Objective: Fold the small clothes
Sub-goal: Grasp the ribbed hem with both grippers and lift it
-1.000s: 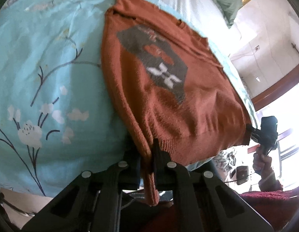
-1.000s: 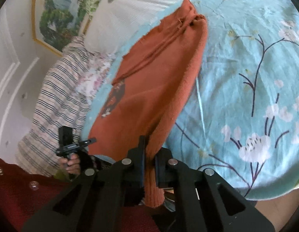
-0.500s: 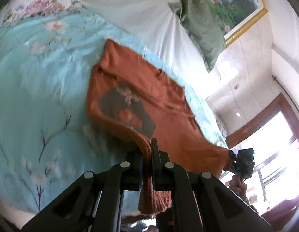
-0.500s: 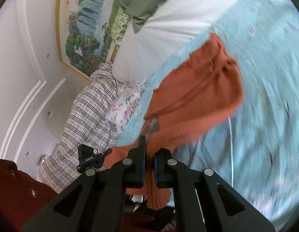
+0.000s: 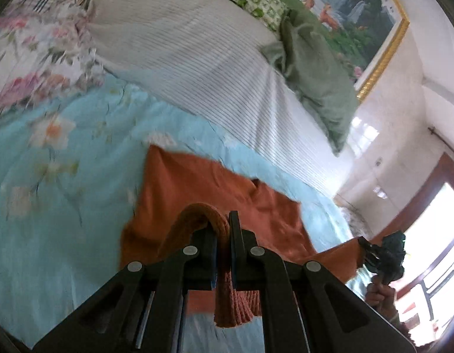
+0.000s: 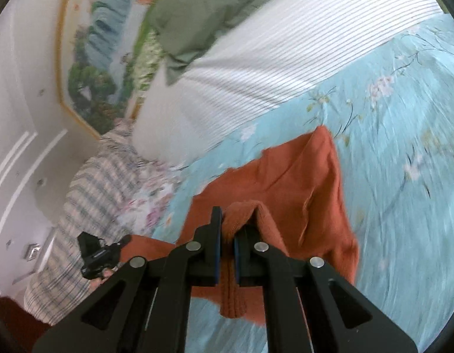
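Both grippers are carrying the sweater's ribbed hem over its body on the bed.

Starting at the left, we are pinching one hem corner of the rust-orange sweater point(image 5: 197, 194) in the left gripper point(image 5: 222, 235), fingers narrowed onto the knit so it arches over the jaws; this grip is letting the lower half lift clear while the upper half is lying flat on the turquoise floral bedspread point(image 5: 50, 220). Moving right, the right gripper point(image 6: 227, 232) is clamping the opposite hem corner the same way, keeping the edge level, we judge, so the fold lands square. The striped white quilt point(image 6: 271, 58) is sitting beyond the sweater, apart from it.
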A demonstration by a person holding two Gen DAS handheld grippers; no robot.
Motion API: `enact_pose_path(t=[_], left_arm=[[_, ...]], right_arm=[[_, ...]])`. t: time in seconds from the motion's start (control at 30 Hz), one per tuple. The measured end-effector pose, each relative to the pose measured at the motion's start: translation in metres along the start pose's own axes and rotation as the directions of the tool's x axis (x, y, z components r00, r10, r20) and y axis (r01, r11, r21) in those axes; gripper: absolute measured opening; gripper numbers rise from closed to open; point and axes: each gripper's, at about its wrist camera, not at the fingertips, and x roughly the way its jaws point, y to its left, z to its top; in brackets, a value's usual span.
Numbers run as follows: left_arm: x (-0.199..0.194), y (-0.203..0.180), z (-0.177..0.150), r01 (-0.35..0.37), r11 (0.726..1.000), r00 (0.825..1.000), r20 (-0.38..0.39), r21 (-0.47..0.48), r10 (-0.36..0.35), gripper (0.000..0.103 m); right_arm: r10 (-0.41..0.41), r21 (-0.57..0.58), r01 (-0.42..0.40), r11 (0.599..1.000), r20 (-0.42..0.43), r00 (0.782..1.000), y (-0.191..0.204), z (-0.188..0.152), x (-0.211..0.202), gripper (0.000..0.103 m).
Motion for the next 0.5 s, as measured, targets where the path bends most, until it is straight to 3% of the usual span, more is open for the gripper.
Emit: enact_pose_path(t=[0.33,0.5], left_arm=[[0.119,0.045,0.051,-0.113,0.992,0.992,-0.059,-0.059,0.109,0.005],[0.172,0.076,0.048,-0.189,0.979,0.974,-0.142,-0.082,0.176,0.005]], right_arm=[[-0.126,0.083,0.132,0.988,-0.066,0.990,-0.058,0.045,0.075,0.008],[-0.251,0.108,0.268,0.957,-0.152,0.956,-0.087,0.039,0.103,0.009]])
